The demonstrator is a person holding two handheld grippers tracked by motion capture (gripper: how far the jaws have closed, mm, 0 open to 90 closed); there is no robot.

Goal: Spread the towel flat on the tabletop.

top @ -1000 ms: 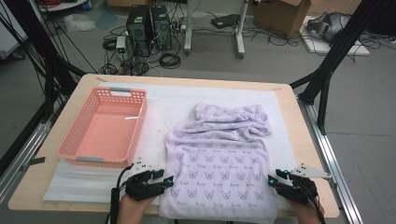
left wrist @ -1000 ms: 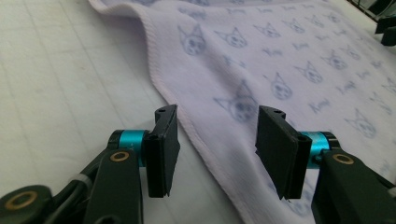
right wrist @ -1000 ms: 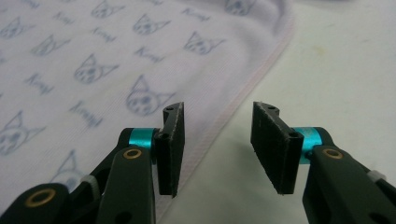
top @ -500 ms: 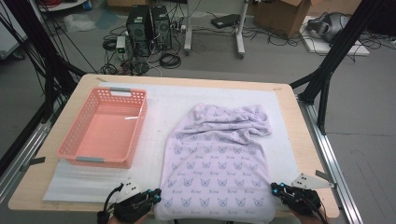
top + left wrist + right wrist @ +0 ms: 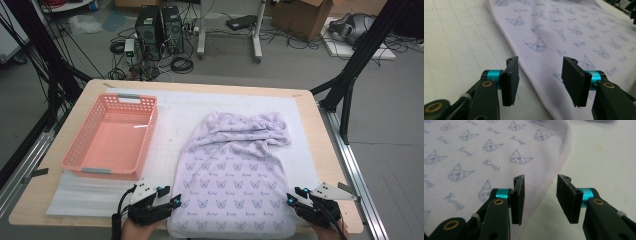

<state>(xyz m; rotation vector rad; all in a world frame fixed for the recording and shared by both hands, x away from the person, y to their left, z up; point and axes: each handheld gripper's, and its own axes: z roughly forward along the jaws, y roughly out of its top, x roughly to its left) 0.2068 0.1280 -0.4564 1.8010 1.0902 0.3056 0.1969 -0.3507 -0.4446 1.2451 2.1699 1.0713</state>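
A pale lilac towel (image 5: pixel 235 180) printed with small cat faces is spread on the white mat (image 5: pixel 175 125) that covers the wooden table (image 5: pixel 320 150), its near part lying flat and its far end bunched into soft folds. It is judged to be light, limp and not at all fragile: it will sag and drape wherever it is lifted, will crease rather than slide, and cannot be pushed along by an edge without buckling. The stitched hem (image 5: pixel 544 192) along its side is the firmest part, so the two near corners are thought the best places to take hold, with each pinch set well over the hem so that the thin cloth does not slip out. The left gripper (image 5: pixel 167 205) is seen at the towel's near left corner and the right gripper (image 5: pixel 297 200) at its near right corner, each low over the table. In the left gripper view the jaws stand apart with the towel's edge running between them but untouched by either pad; in the right gripper view the jaws likewise stand apart, astride the hem, and nothing is clamped. Both pairs of jaws have just been opening, and the cloth lies loose between them. An empty pink basket (image 5: pixel 112 137) stands on the mat to the left, well apart from the towel. Beyond the table, computer towers (image 5: pixel 157 27) and cables are seen on the floor.
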